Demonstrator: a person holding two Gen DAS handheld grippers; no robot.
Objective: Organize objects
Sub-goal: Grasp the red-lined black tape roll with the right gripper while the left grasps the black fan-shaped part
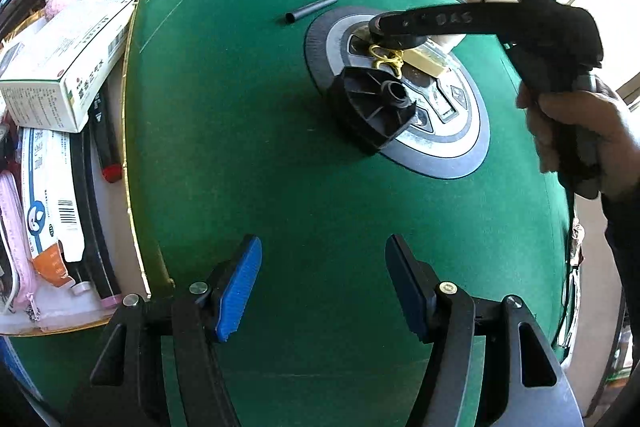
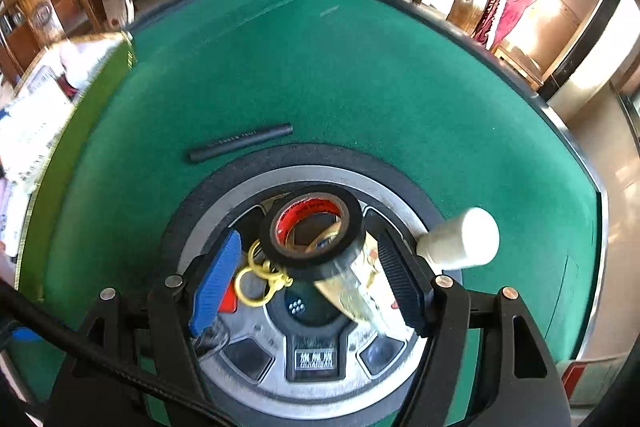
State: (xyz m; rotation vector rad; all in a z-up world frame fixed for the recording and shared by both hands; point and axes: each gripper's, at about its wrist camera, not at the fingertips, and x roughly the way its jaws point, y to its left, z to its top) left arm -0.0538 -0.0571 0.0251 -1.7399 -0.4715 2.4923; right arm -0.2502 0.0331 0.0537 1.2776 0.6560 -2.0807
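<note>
On the round grey centre panel (image 2: 244, 347) of the green felt table lie a black tape roll (image 2: 312, 227), a gold box (image 2: 360, 291) under it, a yellow clip (image 2: 256, 279) and a white bottle (image 2: 460, 239). My right gripper (image 2: 310, 239) hangs over them, open, with the tape roll between its fingertips and a gap at the blue pad (image 2: 216, 279). A black ribbed disc (image 1: 374, 107) also sits on the panel (image 1: 452, 143). A black tube (image 1: 310, 10) lies on the felt beyond. My left gripper (image 1: 324, 247) is open over bare felt, nothing between its fingers.
A gold-rimmed tray (image 1: 132, 107) at the table's left edge holds a white medicine box (image 1: 68, 67), a tube and other packets. A person's hand (image 1: 576, 131) holds the right gripper (image 1: 386, 27) from the right. Chairs and furniture stand beyond the table's far edge.
</note>
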